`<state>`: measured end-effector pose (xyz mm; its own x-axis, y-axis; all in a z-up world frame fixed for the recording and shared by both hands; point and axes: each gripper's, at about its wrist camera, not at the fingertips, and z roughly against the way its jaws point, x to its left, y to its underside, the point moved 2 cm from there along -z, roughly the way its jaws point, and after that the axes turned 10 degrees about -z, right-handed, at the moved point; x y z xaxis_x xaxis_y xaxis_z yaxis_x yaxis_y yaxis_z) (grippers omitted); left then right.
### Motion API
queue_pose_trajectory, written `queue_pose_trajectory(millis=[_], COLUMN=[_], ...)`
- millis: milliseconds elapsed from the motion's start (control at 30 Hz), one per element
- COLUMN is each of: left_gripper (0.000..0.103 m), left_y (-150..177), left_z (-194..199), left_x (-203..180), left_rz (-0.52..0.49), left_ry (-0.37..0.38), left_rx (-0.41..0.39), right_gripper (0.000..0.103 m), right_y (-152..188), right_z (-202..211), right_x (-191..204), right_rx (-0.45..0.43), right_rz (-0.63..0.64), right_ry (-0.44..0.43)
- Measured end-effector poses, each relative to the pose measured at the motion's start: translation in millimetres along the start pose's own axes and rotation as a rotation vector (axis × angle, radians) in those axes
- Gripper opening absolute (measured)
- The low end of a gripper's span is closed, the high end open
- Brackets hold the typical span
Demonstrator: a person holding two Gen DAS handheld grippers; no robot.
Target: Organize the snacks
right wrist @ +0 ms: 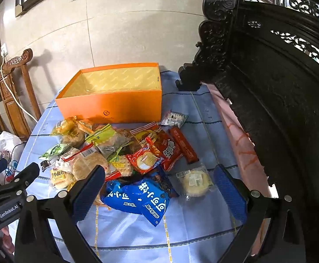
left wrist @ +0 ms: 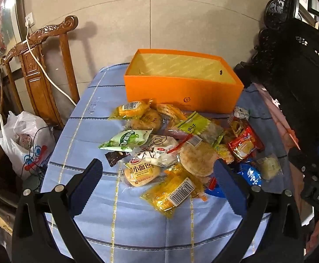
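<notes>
Hovering left claw [left wrist: 157, 186]: spread wide with nothing between its blue pads, held over the near edge of the snack pile; a small bread packet [left wrist: 141, 172] and a yellow packet with a barcode [left wrist: 172, 194] lie between its fingers on the cloth.
Right claw [right wrist: 159, 189]: also spread wide and empty, above the near right part of the pile; two blue packets [right wrist: 137, 197] lie between its fingers, and a round pale cake in clear wrap [right wrist: 194, 183] lies just inside the right finger.
Snack pile [left wrist: 181, 144]: loose wrapped snacks heaped in the middle of the table, in front of the box; many overlap, so an exact count cannot be told.
Red bar [right wrist: 183, 144]: one long packet at the right edge of the pile, its long axis running from the box toward the camera, tilted a little to the right.
Green packet [left wrist: 126, 141]: one, at the left edge of the pile, long axis roughly across the table.
Box [left wrist: 181, 94]: one orange open-topped box with a yellow patterned lining, at the far side of the table, long side facing the claws; the part of its inside that shows holds nothing.
Table [left wrist: 98, 131]: covered by a light blue striped cloth.
Wooden chair [left wrist: 39, 65]: one, left of the table, with a white cable over its back.
Plastic bag [left wrist: 23, 140]: one white bag on the floor beside the chair.
Dark carved furniture [right wrist: 268, 87]: to the right of the table.
</notes>
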<state>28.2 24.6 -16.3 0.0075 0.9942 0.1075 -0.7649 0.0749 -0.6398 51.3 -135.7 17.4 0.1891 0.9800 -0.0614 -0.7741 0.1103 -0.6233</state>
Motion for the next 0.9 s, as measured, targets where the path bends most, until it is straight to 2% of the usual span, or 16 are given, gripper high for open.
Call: queue_pose_trajectory(millis=[233, 633, 900], left_gripper=[0.099, 0.099, 0.099], left_y=[-5, -7, -6], left_z=[2, -4, -6], left_x=[-6, -6, -7], left_rz=[-0.040, -0.037, -0.033], left_ry=[-0.014, -0.011, 0.017], left_rx=[-0.027, -0.013, -0.013], right_gripper=[0.100, 0.100, 0.100], right_y=[-2, -8, -3], right_z=[-1, -3, -11], right_x=[-1, 0, 3], right_rx=[0.002, -0.021, 0.011], right_rz=[0.000, 0.008, 0.029], right_ry=[0.001, 0.010, 0.010])
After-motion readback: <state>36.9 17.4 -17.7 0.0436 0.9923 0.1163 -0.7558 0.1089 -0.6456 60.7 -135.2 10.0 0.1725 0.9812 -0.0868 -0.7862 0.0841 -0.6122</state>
